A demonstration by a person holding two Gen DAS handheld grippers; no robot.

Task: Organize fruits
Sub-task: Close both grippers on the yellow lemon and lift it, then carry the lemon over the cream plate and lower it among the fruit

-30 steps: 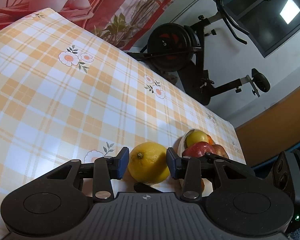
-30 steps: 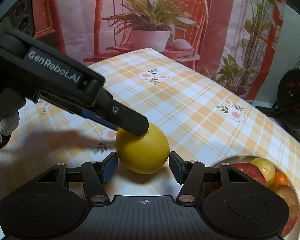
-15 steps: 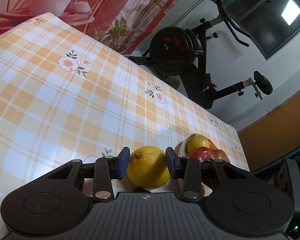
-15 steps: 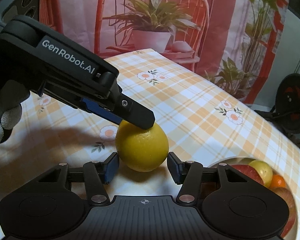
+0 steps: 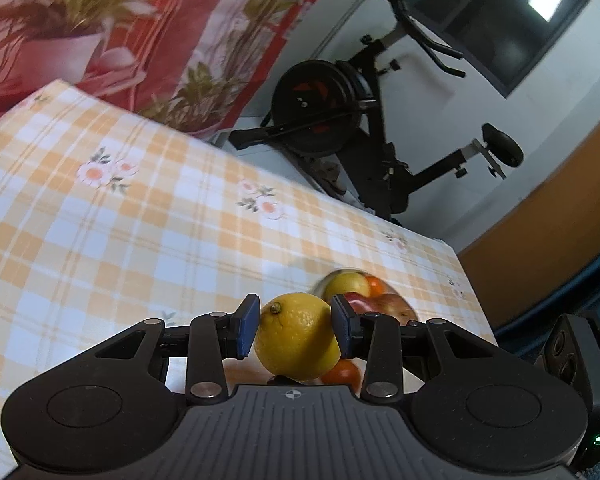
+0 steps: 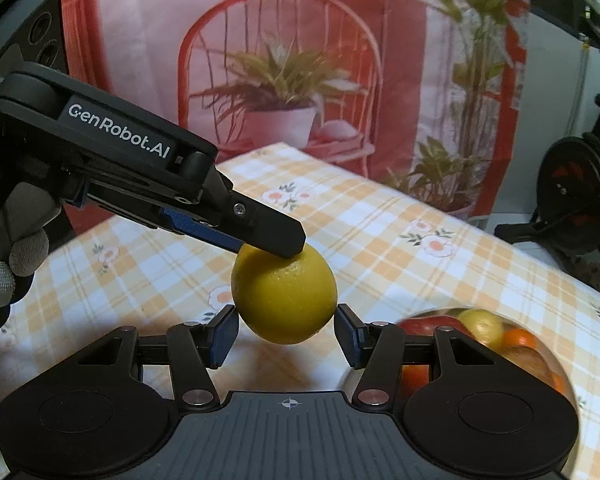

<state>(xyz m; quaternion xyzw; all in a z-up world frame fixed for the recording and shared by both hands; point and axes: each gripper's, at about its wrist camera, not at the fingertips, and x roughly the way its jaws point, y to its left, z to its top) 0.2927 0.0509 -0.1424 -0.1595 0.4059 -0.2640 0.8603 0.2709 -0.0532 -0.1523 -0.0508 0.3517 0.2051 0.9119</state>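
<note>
With your left gripper (image 5: 294, 330) pinching the round yellow lemon (image 5: 298, 336) clear of the checked tablecloth (image 5: 140, 220), and your right gripper (image 6: 286, 334) bracketing it too, steer toward the fruit-filled bowl (image 6: 556, 364) at four o'clock.

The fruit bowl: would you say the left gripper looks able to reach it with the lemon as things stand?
Probably yes. The left gripper is shut on the lemon, and the bowl sits just beyond with nothing between. The right gripper, close around the lemon, might crowd the move.
</note>
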